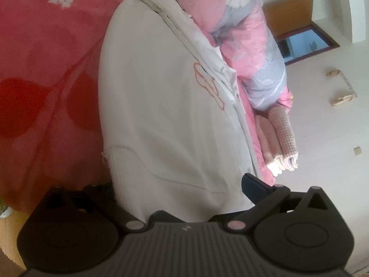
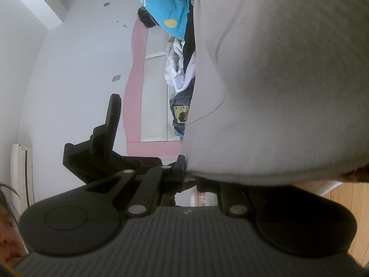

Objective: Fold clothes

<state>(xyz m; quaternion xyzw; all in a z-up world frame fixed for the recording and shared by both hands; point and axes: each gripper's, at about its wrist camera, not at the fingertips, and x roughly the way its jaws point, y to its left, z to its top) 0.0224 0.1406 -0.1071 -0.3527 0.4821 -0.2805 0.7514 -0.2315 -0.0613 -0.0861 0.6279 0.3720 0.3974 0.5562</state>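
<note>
Left wrist view: red floral bedspread [image 1: 46,73] under white hoodie [image 1: 166,120], left tool [image 1: 177,191] apart, right tool [image 2: 189,173] clamped on hoodie hem.

One white zip sweatshirt [image 1: 166,115] centre of left wrist frame; same garment fills right side of right wrist frame. One red floral bedspread [image 1: 46,69] at left. One pink-grey quilt [image 1: 249,46] upper right. Two grippers: left gripper [image 1: 177,184], right gripper [image 2: 190,175]. One blue garment [image 2: 166,9] at top. One pink headboard [image 2: 136,80] centre.
</note>
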